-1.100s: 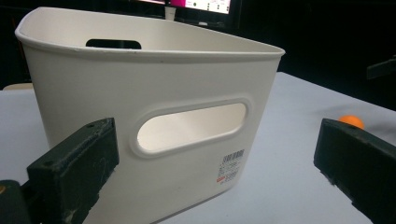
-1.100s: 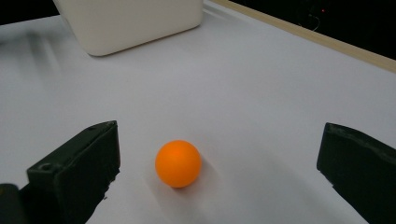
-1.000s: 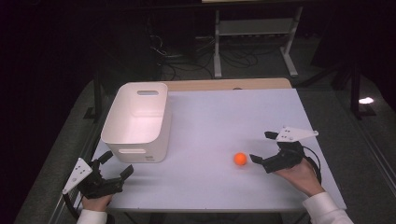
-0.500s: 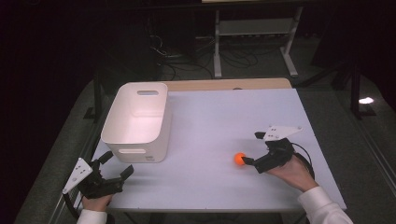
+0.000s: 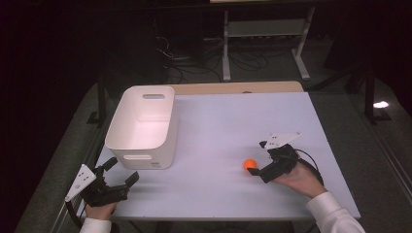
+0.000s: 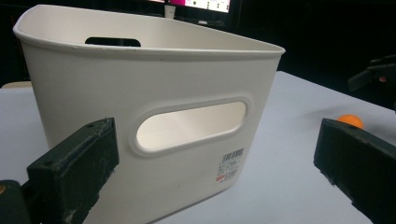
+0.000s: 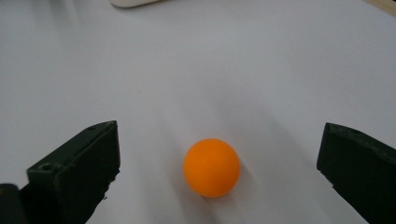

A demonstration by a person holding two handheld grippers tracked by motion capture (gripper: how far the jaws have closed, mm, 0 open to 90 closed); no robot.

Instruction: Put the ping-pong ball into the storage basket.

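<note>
Orange ball (image 7: 211, 167) sits on the table (image 5: 218, 126) at 12 o'clock, between the right gripper (image 5: 257, 167)'s wide-apart jaws, untouched.

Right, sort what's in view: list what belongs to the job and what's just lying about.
Part of the job:
- orange ball, on the table between the open jaws of the right claw
- white bin, likely where it goes

Just about:
- left claw, idle near the bin
- metal stand behind the table
- floor cables
</note>
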